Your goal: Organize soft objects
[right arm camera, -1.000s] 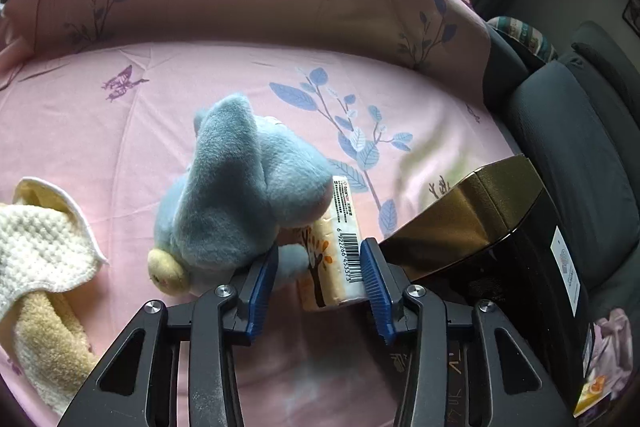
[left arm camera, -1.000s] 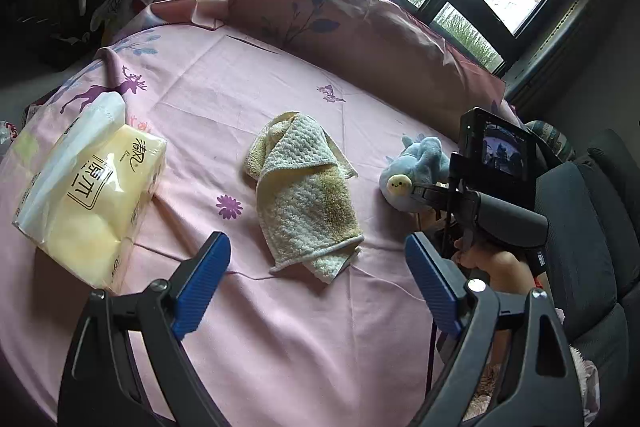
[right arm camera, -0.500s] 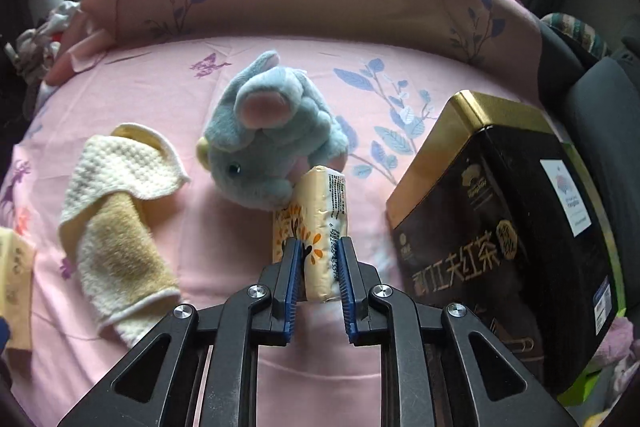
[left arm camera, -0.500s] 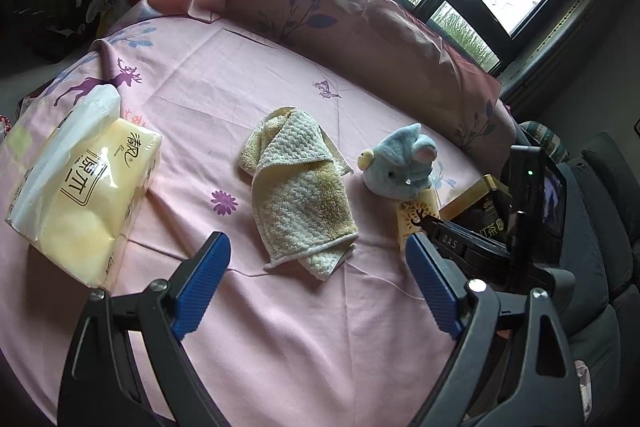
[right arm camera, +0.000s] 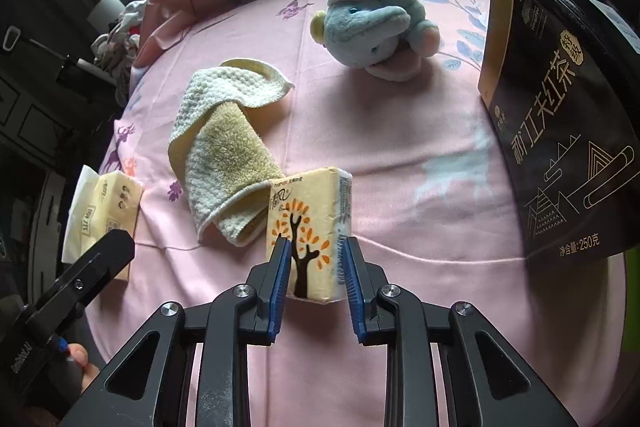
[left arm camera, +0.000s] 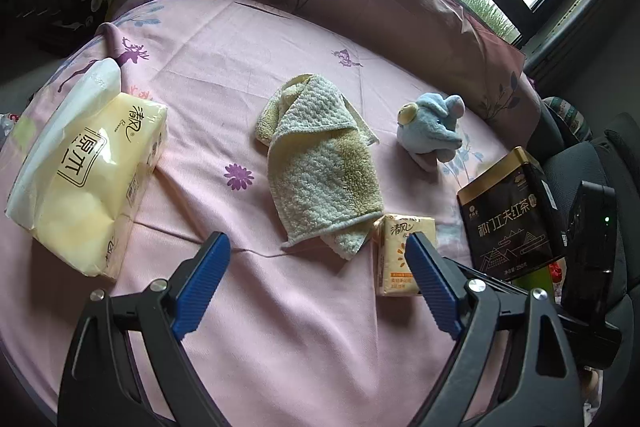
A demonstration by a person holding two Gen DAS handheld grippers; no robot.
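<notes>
Inspection, pink bedsheet [left arm camera: 248, 327] surface. My right gripper [right arm camera: 314, 267] is narrow, jaws opening around the small tissue pocket pack [right arm camera: 310, 227]; pack sits between the blue pads, left pad about touching, right pad w/ a visible gap, so I judge grip released or nearly so. Pack lies on the sheet, touching the lower end of the folded yellow towel [right arm camera: 224, 155], well apart from the black tea tin [right arm camera: 560, 131] to its right. In the left view the same pack [left arm camera: 400, 251] shows just beyond my left gripper's right finger.

My left gripper [left arm camera: 316, 279] is wide, nothing between the jaws, hovering over bare sheet near the towel [left arm camera: 324, 167].

Handling, judged: pack is light, compressible, film wrap likely slick; best taken across the short sides, mid-body, light squeeze. Towel is limp, will drape; take at the folded edge. Plush elephant [left arm camera: 432, 131] sits beyond the towel, soft and springy; grip the body, not the ears. Large tissue pack [left arm camera: 84, 179] at left, bulky, needs full jaw width.

Risk: pack tipping against the towel on release.
</notes>
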